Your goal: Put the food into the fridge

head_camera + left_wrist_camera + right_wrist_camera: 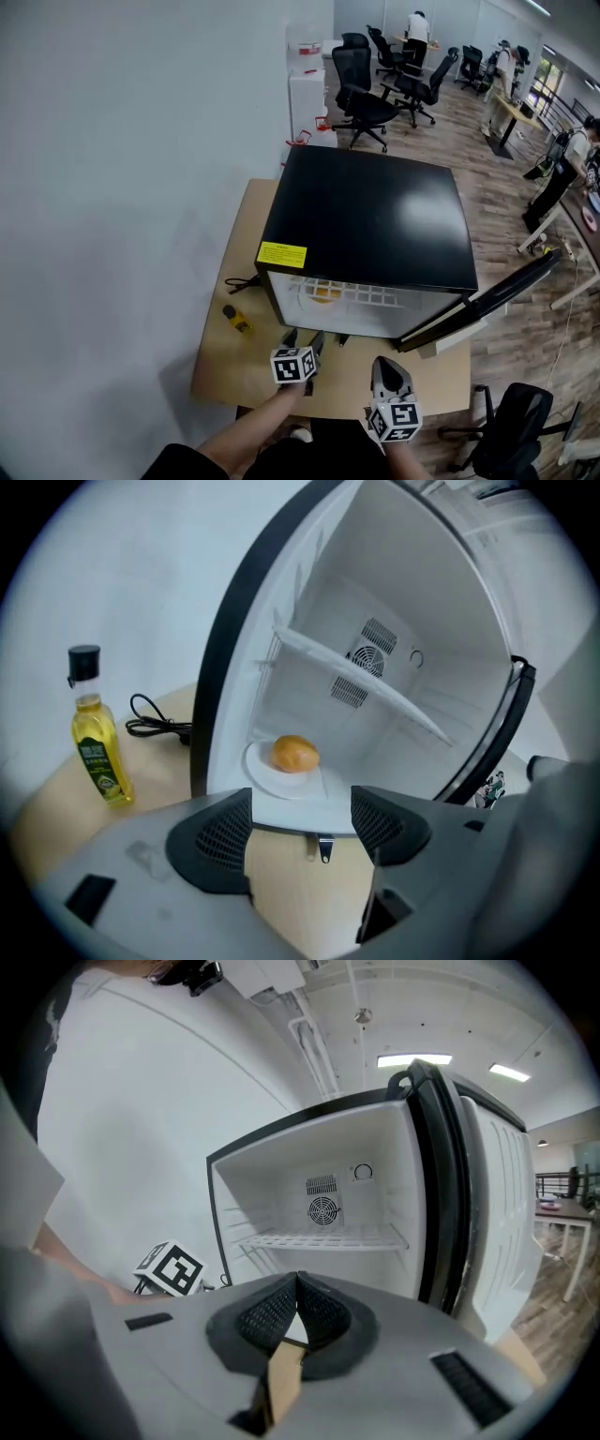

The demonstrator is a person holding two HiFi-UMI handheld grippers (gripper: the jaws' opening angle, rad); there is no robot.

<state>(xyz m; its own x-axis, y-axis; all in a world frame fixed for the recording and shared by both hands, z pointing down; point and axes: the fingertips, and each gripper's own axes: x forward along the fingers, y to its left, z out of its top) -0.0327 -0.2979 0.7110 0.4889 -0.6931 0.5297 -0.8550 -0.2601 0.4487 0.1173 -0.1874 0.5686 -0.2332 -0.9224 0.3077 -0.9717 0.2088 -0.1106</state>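
Note:
A small black-topped fridge (370, 220) stands on a wooden table (225, 361) with its door (487, 298) swung open to the right. Inside, on the fridge floor, an orange-brown bun (294, 754) lies on a white plate (267, 772); it also shows under the wire shelf (323, 292). My left gripper (300, 829) is open and empty just in front of the fridge opening, apart from the plate. My right gripper (296, 1312) is shut with nothing in it, held before the open fridge (323, 1218).
A bottle of yellow oil (97, 733) stands on the table left of the fridge, beside a black cable (155, 724). The oil bottle (235, 320) lies near the table's left part in the head view. Office chairs (366, 98) and people stand behind.

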